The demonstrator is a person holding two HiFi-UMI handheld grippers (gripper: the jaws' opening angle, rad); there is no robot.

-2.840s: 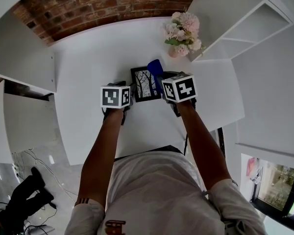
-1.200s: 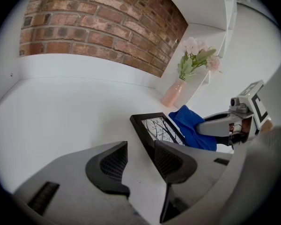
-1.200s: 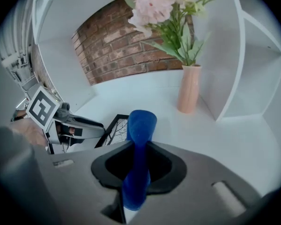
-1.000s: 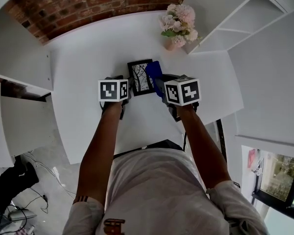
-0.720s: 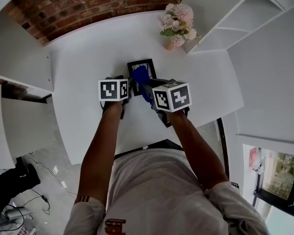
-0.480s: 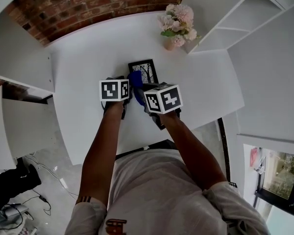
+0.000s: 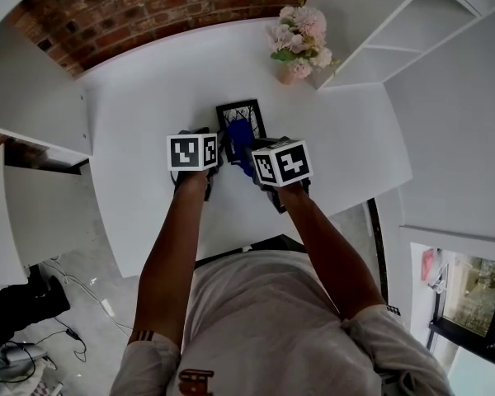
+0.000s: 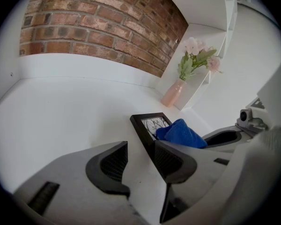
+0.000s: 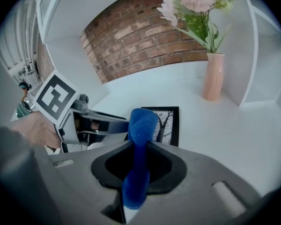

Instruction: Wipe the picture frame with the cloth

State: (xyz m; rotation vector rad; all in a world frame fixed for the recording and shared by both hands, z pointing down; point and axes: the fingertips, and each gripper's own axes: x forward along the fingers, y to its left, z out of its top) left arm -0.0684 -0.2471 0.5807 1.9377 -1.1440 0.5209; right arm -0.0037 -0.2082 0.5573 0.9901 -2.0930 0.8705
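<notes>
A small black picture frame (image 7: pixel 241 114) with a tree print lies flat on the white table (image 7: pixel 148 89). My right gripper (image 7: pixel 251 152) is shut on a blue cloth (image 7: pixel 240 137), which rests on the frame's near half. In the right gripper view the cloth (image 9: pixel 140 125) stands up between the jaws and hides the frame's (image 9: pixel 171 124) left part. My left gripper (image 7: pixel 209 148) sits at the frame's left side. In its own view the left gripper (image 8: pixel 139 165) is open, its right finger (image 8: pixel 173 161) over the frame's (image 8: pixel 147 125) near left edge, bare table in the gap.
A pink vase of flowers (image 7: pixel 299 38) stands at the table's far right, beyond the frame. White shelving (image 7: pixel 388 40) rises to the right and a white unit (image 7: pixel 33 97) to the left. A brick wall (image 7: pixel 148 7) runs behind the table.
My right gripper swept the cloth from the frame's right edge leftward across it, then came back a little toward the middle. The left gripper and the frame have stayed put.
</notes>
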